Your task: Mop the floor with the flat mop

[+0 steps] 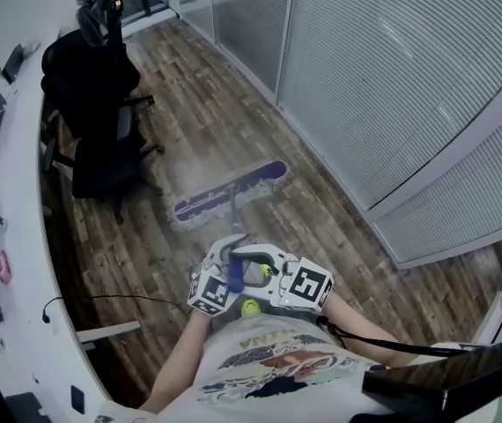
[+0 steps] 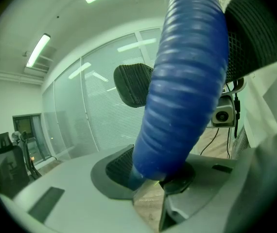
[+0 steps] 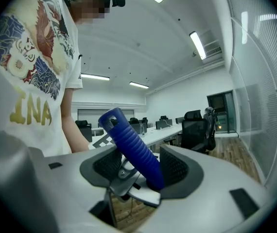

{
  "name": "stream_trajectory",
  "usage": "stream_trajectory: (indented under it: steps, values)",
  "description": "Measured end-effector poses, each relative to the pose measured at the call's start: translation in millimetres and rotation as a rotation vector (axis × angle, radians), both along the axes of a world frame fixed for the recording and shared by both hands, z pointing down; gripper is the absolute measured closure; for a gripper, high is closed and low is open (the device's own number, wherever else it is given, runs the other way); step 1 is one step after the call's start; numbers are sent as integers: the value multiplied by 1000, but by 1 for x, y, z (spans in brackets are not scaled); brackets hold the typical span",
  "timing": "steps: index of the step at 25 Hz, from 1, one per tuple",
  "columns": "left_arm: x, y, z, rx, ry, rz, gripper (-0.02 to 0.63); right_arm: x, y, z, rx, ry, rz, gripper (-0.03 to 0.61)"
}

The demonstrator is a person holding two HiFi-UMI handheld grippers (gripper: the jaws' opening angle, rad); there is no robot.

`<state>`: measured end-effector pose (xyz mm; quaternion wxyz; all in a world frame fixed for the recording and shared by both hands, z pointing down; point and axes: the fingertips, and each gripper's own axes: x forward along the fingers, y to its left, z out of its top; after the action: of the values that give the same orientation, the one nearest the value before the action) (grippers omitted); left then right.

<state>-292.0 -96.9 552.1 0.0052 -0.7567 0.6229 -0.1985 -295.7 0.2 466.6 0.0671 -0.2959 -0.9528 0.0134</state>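
We had the left gripper (image 2: 153, 181) clamped narrowly on the blue mop handle (image 2: 187, 81), the right gripper (image 3: 141, 176) wider near its top end. From our fingers the handle ran forward and down to the mop head (image 1: 231, 192), lying crosswise on the wood floor (image 1: 225, 104). Our shirt (image 3: 31, 72) read "INA".

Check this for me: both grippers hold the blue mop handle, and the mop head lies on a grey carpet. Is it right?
Not quite. The mop head lies on a wooden plank floor, not on a grey carpet; the head view shows this. The rest is right.
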Motion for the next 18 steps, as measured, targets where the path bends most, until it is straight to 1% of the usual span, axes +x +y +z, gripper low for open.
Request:
stream_trajectory:
  steps: [4, 8, 18]
  values:
    - [-4, 1, -3, 1, 7, 1, 535, -4, 1, -5, -20, -3, 17, 331]
    - [-4, 0, -4, -2, 2, 8, 534, -4, 0, -4, -18, -9, 18, 333]
    - [5, 0, -1, -10, -15, 35, 535, 3, 0, -2, -19, 1, 25, 333]
